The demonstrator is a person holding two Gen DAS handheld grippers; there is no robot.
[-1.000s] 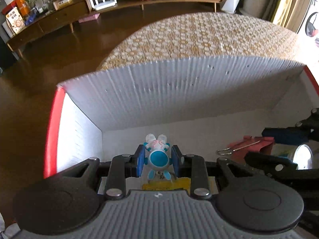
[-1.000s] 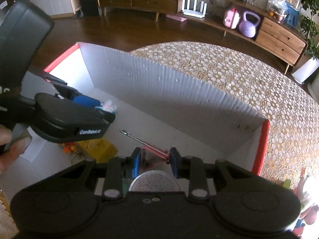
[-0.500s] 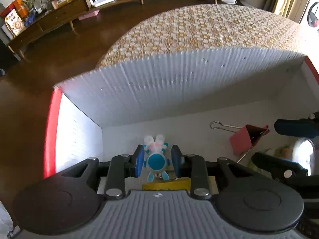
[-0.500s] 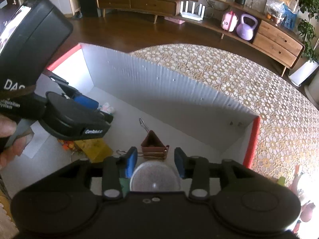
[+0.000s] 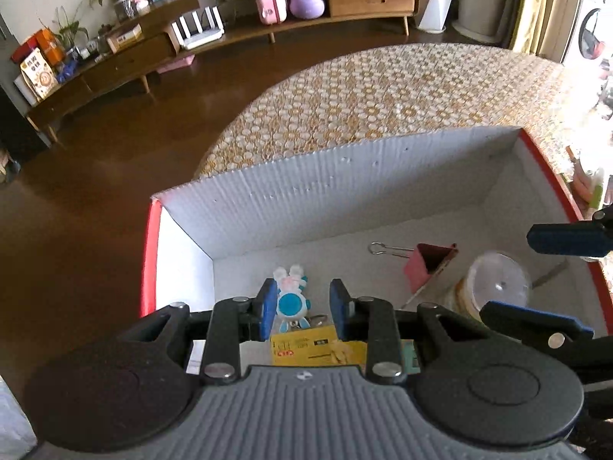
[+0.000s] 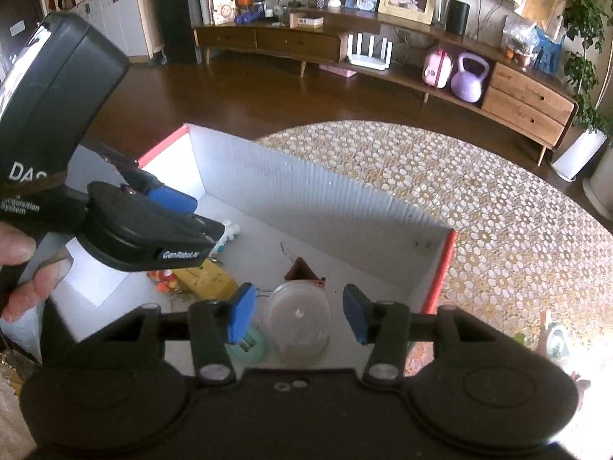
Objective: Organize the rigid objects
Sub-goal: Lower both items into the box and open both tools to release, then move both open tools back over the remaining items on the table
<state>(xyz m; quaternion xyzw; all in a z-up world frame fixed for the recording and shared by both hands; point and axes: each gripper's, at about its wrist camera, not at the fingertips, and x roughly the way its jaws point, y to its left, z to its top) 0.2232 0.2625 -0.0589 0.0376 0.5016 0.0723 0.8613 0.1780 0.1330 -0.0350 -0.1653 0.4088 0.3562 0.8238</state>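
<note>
A white box point(image 5: 268, 199) with red edges is seen on the patterned desk point(image 5: 383, 88), both tools held over it. Below the right tool point(image 6: 297, 316), whose blue pads are spread, a clear jar point(image 6: 299, 318) stands on the box floor; it is judged light, rigid and slippery, best gripped across its round sides. Just ahead of that tool lies a red clip point(image 6: 302, 270), stiff and springy, best taken by its folded body. The left tool point(image 5: 302, 306) is spread too, with a small rabbit toy point(image 5: 292, 299) lying between its pads, touching neither; hard, light plastic, best pinched at the body.
</note>
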